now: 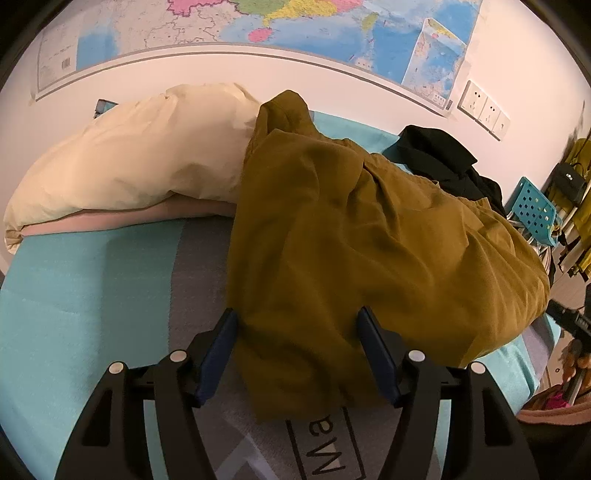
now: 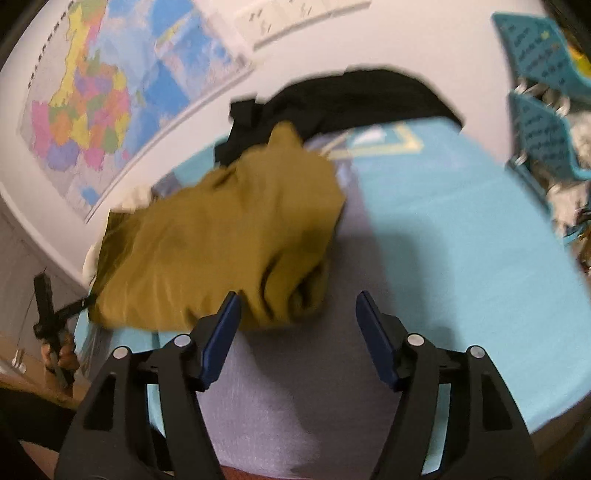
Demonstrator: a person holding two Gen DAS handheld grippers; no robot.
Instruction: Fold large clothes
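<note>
A mustard-yellow garment (image 1: 369,240) lies crumpled in a heap on the teal and grey bed cover (image 1: 74,288). My left gripper (image 1: 297,314) stands open at the heap's near edge. A fold of the cloth lies between its blue pads, and they do not squeeze it. In the right wrist view the same garment (image 2: 221,240) sits up and to the left of my right gripper (image 2: 297,297). That gripper is open over bare grey cover (image 2: 295,387), with only the heap's edge by its left finger. This view is blurred.
A cream pillow (image 1: 140,162) lies at the back left against the wall. A black garment (image 1: 436,155) is bunched behind the yellow one. Blue perforated baskets (image 2: 543,140) stand off the bed's far side. A map (image 1: 258,22) and wall sockets (image 1: 484,109) are on the wall.
</note>
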